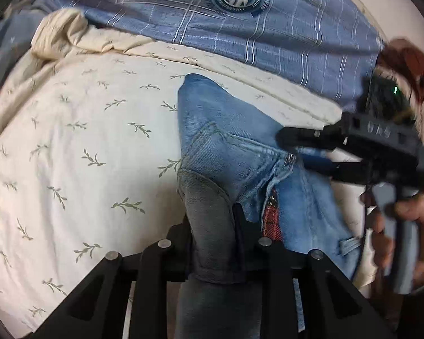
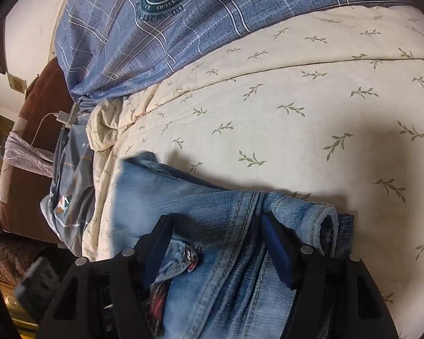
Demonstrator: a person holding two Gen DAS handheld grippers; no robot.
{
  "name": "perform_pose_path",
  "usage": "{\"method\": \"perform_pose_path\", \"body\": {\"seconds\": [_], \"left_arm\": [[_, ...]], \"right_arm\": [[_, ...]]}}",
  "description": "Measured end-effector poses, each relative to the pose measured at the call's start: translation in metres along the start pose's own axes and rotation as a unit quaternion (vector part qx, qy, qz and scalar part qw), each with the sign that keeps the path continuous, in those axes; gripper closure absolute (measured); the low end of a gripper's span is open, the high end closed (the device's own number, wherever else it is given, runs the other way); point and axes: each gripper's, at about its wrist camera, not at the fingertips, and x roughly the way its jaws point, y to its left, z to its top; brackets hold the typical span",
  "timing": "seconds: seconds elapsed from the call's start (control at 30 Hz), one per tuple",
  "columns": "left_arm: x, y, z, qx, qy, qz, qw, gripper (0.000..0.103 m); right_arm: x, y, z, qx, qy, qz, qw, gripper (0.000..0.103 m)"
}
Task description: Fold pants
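the left tool [image 1: 212, 243] is clenching a greyed fold of the jeans [image 1: 226, 147], which are lying on the leaf-print bed sheet [image 1: 70, 141]. its view alone is showing the right tool [image 1: 302, 152] and hand [image 1: 404, 226]. the right tool's own view is showing parted fingers [image 2: 277, 245] straddling the seam, with a charger [image 2: 62, 116] at left.
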Motion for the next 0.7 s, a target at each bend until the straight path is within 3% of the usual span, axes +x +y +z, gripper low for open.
{"method": "perform_pose_path", "body": {"seconds": [0.07,0.2,0.37,0.47,0.53,0.6,0.67,0.7], "left_arm": [[-0.002,-0.003,0.001,0.014,-0.002,0.007,0.9999,0.072],[-0.006,0.005,0.004,-0.011,-0.003,-0.006,0.9999,0.06],[-0.014,0.006,0.002,-0.007,-0.001,-0.008,0.9999,0.059],[-0.029,0.007,0.01,-0.007,-0.022,-0.011,0.9997,0.058],[-0.036,0.011,0.02,-0.017,-0.037,-0.022,0.9989,0.036],[-0.037,0.017,0.036,-0.032,-0.051,-0.034,0.9976,0.023],[-0.021,0.023,0.05,-0.045,-0.032,-0.049,0.9972,0.022],[-0.004,0.028,0.057,-0.057,-0.004,-0.062,0.9964,0.022]], "right_arm": [[0.0,0.0,0.0,-0.002,0.0,-0.002,1.0,0.034],[0.001,0.002,-0.001,-0.005,-0.003,-0.009,1.0,0.034],[0.002,0.002,0.001,-0.004,-0.002,-0.011,1.0,0.033],[0.002,0.002,0.0,-0.004,-0.004,-0.01,1.0,0.033],[0.001,0.002,0.0,-0.004,-0.005,-0.009,1.0,0.033],[0.002,0.002,0.0,-0.005,-0.004,-0.01,1.0,0.033],[0.002,0.002,0.0,-0.005,-0.005,-0.009,1.0,0.033],[0.001,0.002,0.0,-0.006,-0.006,-0.008,1.0,0.033]]}}
